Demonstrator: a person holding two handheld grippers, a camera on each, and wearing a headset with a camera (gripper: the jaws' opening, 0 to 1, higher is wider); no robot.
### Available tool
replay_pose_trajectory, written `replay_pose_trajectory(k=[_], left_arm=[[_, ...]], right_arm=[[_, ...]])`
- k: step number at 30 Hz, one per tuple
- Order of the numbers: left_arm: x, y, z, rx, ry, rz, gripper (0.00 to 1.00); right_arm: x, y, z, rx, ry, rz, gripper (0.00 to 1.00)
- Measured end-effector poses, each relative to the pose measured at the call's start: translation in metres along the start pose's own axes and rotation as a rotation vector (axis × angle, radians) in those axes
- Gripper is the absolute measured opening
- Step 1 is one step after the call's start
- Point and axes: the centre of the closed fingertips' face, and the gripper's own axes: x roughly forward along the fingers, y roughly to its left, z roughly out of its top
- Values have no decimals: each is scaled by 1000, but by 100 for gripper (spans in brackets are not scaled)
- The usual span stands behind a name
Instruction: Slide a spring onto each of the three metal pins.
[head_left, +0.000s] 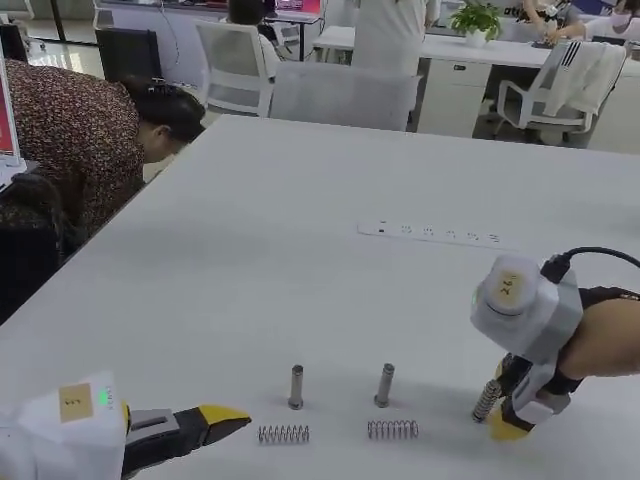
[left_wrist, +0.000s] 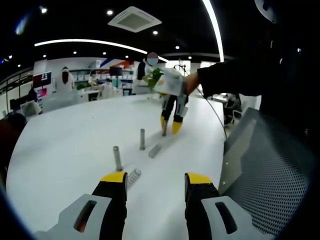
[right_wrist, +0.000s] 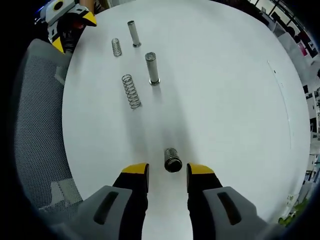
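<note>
One spring crowns its pin ahead of the right gripper's released fingers. Two light, squashy springs lie on the surface near the left gripper's parted fingers, likely best pinched mid-coil.

The spring at the right gripper apparently hides the third pin from sight.

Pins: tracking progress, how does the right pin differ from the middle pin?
The right pin wears a spring; the middle pin is bare, a loose spring lying beside it. The right pin stands just ahead of the open right gripper; the middle pin has no gripper near. Both stand on the table.
</note>
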Motion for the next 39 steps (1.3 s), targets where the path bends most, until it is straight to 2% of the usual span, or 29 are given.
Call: replay_pose_trajectory(k=[6, 23, 34, 39], left_arm=[[1, 0, 1, 4, -1, -5, 40], [2, -4, 4, 14, -4, -19, 39], [2, -7, 5, 20, -3, -20, 39], [1, -8, 5, 22, -2, -19, 39]], right_arm=[[-2, 8, -4, 11, -34, -23, 29], [-10, 53, -5, 32, -147, -65, 29], [-11, 82, 18, 11, -243, -62, 29], [-12, 90, 40, -11, -333, -50, 28]])
